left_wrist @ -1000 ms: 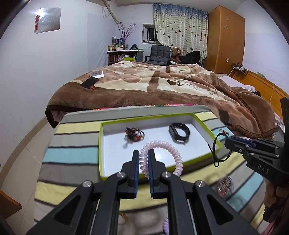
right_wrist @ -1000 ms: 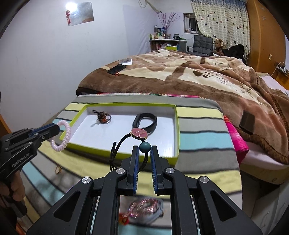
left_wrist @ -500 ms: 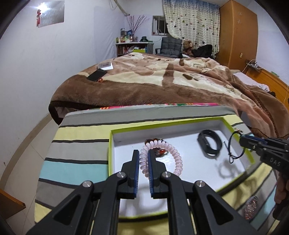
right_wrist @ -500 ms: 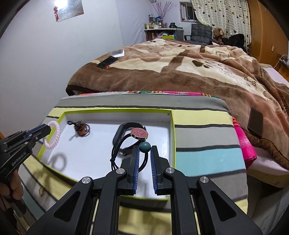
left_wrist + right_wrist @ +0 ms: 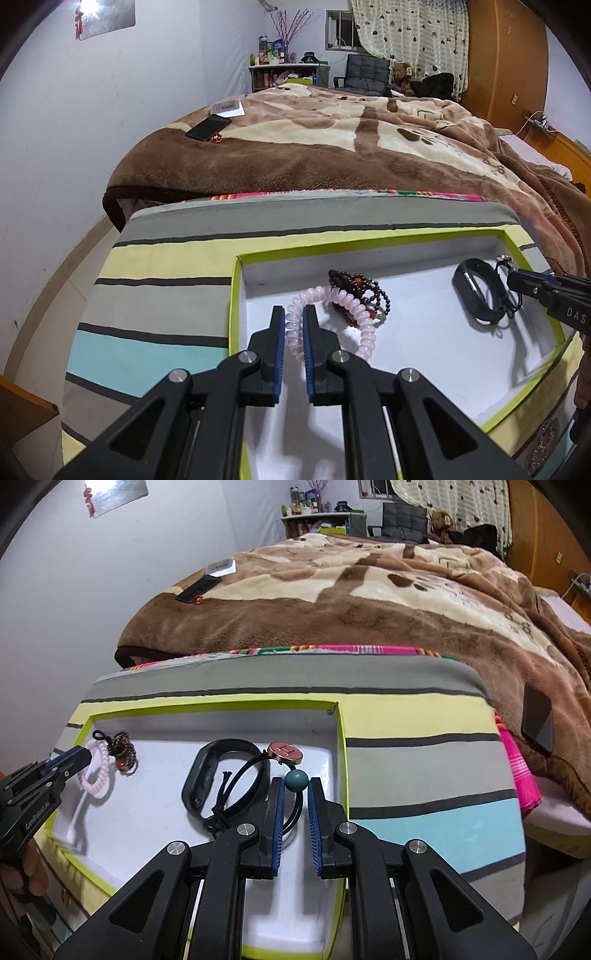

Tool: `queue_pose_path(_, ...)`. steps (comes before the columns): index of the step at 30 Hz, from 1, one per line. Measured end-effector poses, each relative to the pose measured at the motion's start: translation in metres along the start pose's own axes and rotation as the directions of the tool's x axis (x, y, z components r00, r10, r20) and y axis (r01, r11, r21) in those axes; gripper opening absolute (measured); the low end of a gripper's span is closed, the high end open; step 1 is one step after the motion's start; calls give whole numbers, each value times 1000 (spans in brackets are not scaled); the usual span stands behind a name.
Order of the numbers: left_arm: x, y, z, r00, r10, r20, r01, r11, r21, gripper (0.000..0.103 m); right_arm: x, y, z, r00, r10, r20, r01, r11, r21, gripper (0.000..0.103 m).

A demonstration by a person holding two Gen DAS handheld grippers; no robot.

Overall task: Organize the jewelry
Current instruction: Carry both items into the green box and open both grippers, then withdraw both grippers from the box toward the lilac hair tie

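Having moved from tray edge, both grippers (image 5: 294,314) (image 5: 295,784) over tray (image 5: 233,295), clamping pink coil bracelet (image 5: 354,314), cord bracelet (image 5: 243,779).

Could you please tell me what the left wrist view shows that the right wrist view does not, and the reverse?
Only the left wrist view shows the left claw close up, shut on the pink coil bracelet, and a wooden wardrobe.

Only the right wrist view shows the right claw close up, shut on a black cord bracelet, with its teal bead and pink round charm, and a dark phone on the blanket at the right.

Both show the green-rimmed tray, the black fitness band and the dark beaded bracelet.
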State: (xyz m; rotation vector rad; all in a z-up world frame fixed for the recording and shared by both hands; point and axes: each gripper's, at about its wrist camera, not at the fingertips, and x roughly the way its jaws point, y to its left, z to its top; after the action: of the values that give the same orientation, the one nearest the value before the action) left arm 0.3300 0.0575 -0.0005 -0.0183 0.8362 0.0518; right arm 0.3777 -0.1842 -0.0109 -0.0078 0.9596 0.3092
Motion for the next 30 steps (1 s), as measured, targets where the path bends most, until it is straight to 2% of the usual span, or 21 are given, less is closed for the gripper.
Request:
queue_pose_path(9,3,-2,2,1000,-10,-1,10,1000,13,11,4,4,2,1000,11,-9,-11,1000,-3,14)
queue_pose_path(11,3,-2,1,1000,-8,-1,8,1000,16,13,2,4,1,1000,12,-5,-12,1000,-4,18)
queue_pose_path(13,1,-1,1,1000,-14,2,14,1000,9,22,-1,5,0,1000,17,3,-17,1000,-10,21)
queue_pose_path(16,-5,2,-1,1000,-22,13,22,1000,-9,24,-9,6,-3,999,20,26,-20,1000,-18,25)
queue_pose_path(23,-34,4,-9,997,-46,65,48,998,-29,25,-43,9,-16,994,43,101,-41,999,-23,27)
queue_pose_path(30,-80,-2,-35,987,-93,130,95,995,-12,25,-86,14,-53,983,73,171,-68,997,-34,27)
